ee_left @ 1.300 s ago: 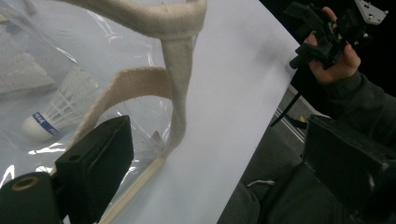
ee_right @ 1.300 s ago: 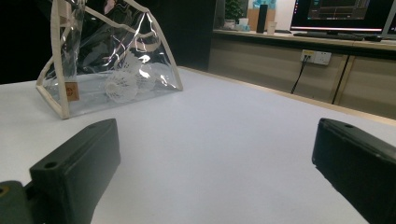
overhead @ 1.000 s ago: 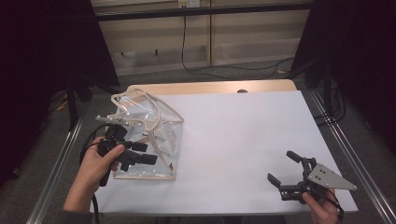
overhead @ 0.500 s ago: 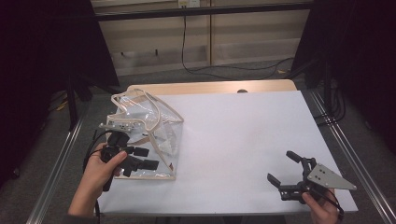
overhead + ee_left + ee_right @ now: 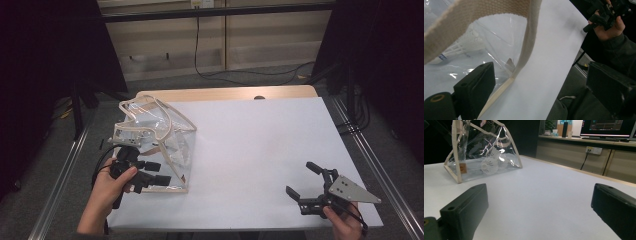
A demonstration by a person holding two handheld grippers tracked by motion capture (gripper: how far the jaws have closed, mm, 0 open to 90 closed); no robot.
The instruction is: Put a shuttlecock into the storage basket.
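Bag: our left gripper (image 5: 152, 175), jaws spread, sits at the clear tote bag (image 5: 155, 137); nothing grasped yet.
Shuttlecocks (image 5: 489, 165): inside.
Right gripper (image 5: 306, 184): spread, idle.

Bag at the table's left, grippers at its near edge

The bag (image 5: 156, 137) is set on the left part of the table (image 5: 260, 145), with a shuttlecock (image 5: 489, 165) lying inside it. The left gripper (image 5: 150, 176) is held against the bag's near corner, one jaw over the bag and the other beside its edge strap (image 5: 524, 50). The right gripper (image 5: 305, 181) is held well apart, over the near right corner.
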